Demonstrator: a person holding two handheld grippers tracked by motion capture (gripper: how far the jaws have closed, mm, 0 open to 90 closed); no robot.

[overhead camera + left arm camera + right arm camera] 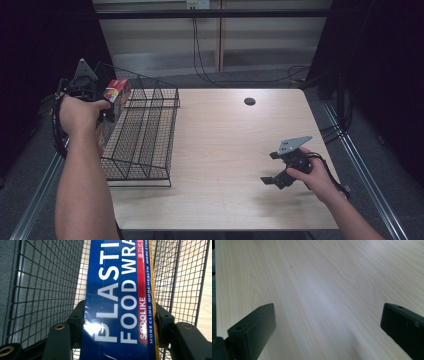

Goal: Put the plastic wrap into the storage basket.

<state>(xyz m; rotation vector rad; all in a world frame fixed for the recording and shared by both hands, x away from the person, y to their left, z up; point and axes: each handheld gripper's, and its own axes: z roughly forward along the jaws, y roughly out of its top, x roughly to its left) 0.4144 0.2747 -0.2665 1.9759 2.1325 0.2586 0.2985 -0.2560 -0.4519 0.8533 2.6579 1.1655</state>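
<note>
My left gripper is shut on a long blue box of plastic food wrap, held over the left side of a black wire basket. In the high view the box shows its red and yellow end above the basket's left wall. The left gripper view looks along the box down into the basket's mesh, with both jaws pressed against the box's sides. My right gripper stands open low over the bare wooden table at the right front, nothing between its jaws.
The wire basket takes up the table's left part, reaching its left edge. A small dark round hole lies in the tabletop at the back middle. Cables trail on the floor behind the table.
</note>
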